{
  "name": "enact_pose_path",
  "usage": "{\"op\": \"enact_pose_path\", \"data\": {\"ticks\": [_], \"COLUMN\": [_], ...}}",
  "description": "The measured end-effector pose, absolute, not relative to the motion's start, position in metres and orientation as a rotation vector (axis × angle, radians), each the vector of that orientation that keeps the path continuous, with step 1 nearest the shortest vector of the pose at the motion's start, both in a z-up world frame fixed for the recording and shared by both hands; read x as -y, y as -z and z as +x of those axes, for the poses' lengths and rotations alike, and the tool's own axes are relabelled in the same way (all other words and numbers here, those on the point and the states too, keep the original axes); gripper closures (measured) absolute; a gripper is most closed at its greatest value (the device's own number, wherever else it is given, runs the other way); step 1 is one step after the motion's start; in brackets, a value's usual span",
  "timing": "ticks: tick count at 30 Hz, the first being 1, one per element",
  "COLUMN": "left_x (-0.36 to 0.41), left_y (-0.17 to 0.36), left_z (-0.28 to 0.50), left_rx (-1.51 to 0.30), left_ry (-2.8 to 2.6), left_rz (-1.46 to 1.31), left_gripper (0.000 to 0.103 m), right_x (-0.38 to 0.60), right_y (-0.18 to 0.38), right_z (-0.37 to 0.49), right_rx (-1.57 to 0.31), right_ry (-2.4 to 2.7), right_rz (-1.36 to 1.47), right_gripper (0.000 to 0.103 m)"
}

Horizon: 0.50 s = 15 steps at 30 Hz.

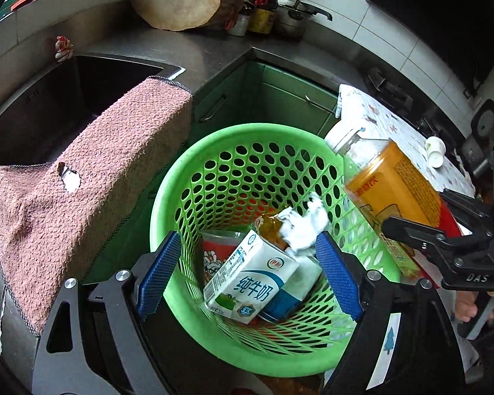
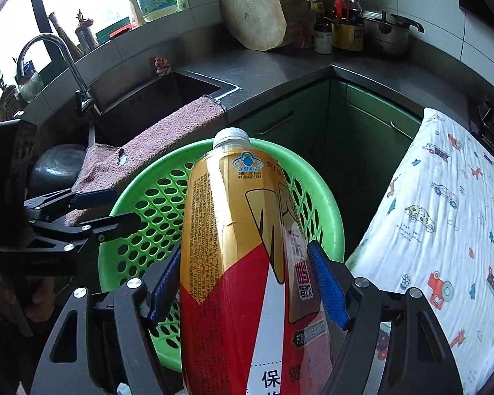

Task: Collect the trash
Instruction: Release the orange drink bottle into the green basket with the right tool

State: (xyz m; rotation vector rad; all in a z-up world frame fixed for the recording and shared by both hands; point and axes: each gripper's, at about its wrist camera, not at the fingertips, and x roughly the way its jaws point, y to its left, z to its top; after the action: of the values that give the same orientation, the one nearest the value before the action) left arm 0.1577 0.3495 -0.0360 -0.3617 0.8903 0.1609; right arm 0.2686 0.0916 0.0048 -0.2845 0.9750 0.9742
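A green perforated basket point(image 1: 168, 204) stands on the floor by the counter corner. A white milk carton point(image 1: 247, 279), crumpled white paper point(image 1: 303, 227), a red cup point(image 1: 214, 253) and a second carton lie inside it. My left gripper point(image 1: 248, 275) hovers open over the basket, its blue pads apart from the milk carton below. My right gripper point(image 2: 247, 283) is shut on a large gold-and-red drink bottle point(image 2: 233, 230), capped end forward over the basket rim point(image 2: 326, 204). The left wrist view shows that bottle point(image 1: 388, 191) tilted at the basket's right edge.
A pink towel point(image 1: 98, 181) with a hole drapes over the sink edge point(image 1: 49, 98), left of the basket. A cloth with a car print point(image 2: 444, 214) covers a surface on the right, with a small white cup point(image 1: 434, 151) on it. Green cabinets point(image 2: 280, 121) stand behind.
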Motion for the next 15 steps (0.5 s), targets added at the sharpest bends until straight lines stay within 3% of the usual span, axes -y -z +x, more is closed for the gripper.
{"op": "enact_pose_path", "data": {"ticks": [3, 7, 15], "left_x": [-0.35, -0.349, -0.339], "left_y": [0.036, 0.036, 0.03], "left_z": [0.154, 0.152, 0.153], "left_rx": [-0.891, -0.893, -0.886], "left_ry": [-0.162, -0.161, -0.152], "left_rz": [-0.364, -0.365, -0.36], "left_gripper": [0.02, 0.019, 0.019], "right_x": [-0.097, -0.092, -0.067], "right_y": [0.002, -0.001, -0.016], "right_z": [0.27, 0.268, 0.258], "right_rx": [-0.986, -0.968, -0.915], "right_ry": [-0.978, -0.984, -0.972], "right_rz": [-0.284, -0.251, -0.281], "right_gripper": [0.032, 0.02, 0.02]}}
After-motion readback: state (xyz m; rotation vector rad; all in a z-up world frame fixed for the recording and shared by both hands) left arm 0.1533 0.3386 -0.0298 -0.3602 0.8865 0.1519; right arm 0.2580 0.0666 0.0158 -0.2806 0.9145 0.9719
